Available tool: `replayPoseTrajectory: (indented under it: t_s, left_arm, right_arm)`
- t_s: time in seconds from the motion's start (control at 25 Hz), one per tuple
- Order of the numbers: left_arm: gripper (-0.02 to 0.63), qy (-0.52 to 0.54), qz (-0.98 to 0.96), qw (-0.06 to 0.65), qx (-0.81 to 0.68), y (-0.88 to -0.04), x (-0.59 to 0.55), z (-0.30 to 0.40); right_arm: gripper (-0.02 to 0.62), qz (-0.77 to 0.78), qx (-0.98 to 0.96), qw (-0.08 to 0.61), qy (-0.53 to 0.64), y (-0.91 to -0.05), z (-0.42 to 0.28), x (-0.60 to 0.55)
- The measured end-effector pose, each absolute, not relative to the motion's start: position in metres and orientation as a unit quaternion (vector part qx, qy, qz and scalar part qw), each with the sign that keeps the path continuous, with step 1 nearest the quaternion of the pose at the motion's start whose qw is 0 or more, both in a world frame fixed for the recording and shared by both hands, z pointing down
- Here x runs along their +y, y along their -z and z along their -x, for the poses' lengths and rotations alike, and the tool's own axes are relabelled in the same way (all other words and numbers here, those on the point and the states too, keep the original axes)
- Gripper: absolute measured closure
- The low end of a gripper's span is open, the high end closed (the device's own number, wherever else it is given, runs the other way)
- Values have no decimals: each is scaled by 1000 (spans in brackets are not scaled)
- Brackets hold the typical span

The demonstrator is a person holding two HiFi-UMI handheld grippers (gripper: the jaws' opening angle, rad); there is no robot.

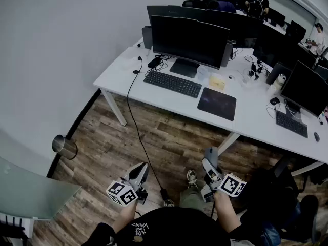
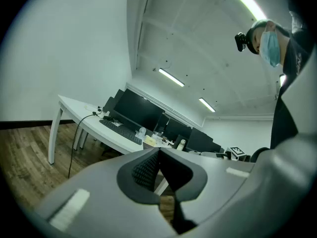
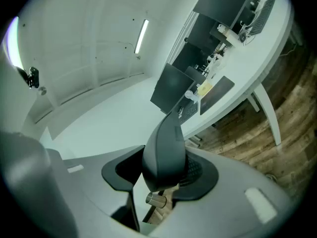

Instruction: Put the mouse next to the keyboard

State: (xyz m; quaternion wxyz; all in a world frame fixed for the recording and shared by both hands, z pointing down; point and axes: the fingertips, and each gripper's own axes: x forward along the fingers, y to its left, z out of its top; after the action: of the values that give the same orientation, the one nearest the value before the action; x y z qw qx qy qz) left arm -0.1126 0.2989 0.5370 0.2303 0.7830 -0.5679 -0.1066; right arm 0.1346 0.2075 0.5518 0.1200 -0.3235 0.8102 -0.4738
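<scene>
Coach: Your two grippers sit lowest in the head view, close in front of your body. Both point roughly level toward the desk (image 1: 123, 78) across a stretch of wooden floor. The right gripper (image 1: 209, 165) is clamped on the mouse (image 3: 166, 152), with its pads pressing the dark shell from either side, and the mouse juts forward from between them.

Second: So the task's thing is in your right gripper, well apart from the keyboard (image 1: 172, 83). Your left gripper (image 1: 141, 169) has its jaws together with nothing between them. I'd judge it is only riding along, since one grip is enough for a mouse.

Coach: Gripping it by the flanks makes sense to me. The underside stays free, so you can set the mouse down flat on the desk.

Second: The dark mousepad (image 1: 217, 103) lies just beside the keyboard's right end, and that looks like the natural spot for it. You'll need to step closer first. Mind the cable (image 1: 137, 129), which drops from the desk and runs across the floor toward your feet.
</scene>
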Motion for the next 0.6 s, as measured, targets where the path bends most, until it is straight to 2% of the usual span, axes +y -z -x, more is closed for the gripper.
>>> replayPoseTrajectory:
  t_s: [0.6]
  left_arm:
    - [604,109,-784,220,-570,-531,194,116]
  right_arm:
    - [407,284,810,125,498,-547,-119,108]
